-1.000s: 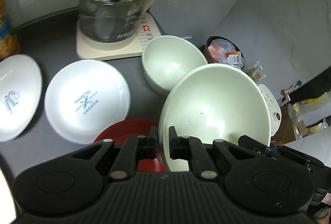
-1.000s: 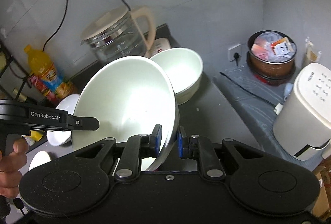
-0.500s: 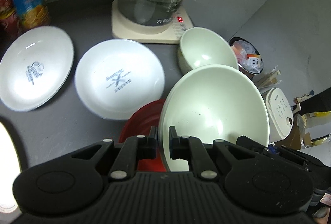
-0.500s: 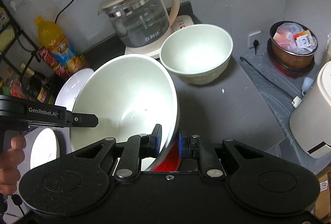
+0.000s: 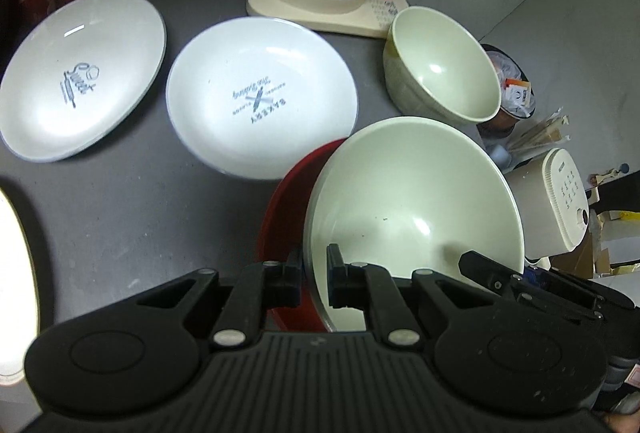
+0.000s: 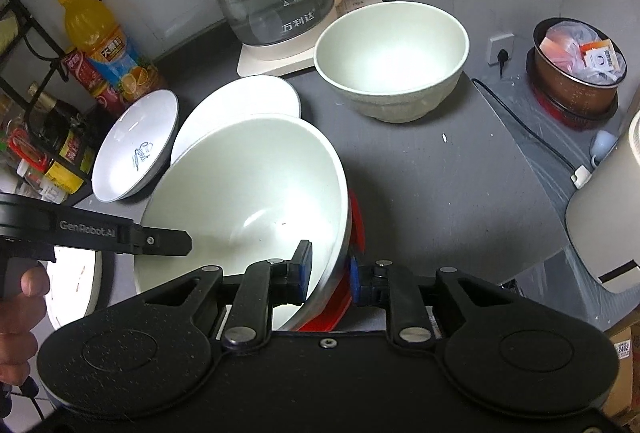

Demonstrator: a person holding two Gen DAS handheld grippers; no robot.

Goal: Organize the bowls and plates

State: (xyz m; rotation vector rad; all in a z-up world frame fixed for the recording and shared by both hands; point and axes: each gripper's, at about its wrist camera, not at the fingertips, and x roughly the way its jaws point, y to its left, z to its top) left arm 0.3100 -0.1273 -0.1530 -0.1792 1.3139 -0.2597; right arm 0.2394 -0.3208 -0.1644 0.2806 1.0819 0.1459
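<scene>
Left hand-held gripper (image 5: 314, 275) pinches the large green bowl (image 5: 416, 201) rim; right hand-held gripper (image 6: 329, 271), jaws just opening, straddles the 3 o'clock rim without pressing it. Lower level onto the red plate (image 5: 286, 209), then release left.

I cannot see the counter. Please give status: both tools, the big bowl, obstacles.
Left tool shut on large bowl rim. Right tool jaws just opening, rim between. Bowl tilted over red plate. Nothing in the way.
</scene>
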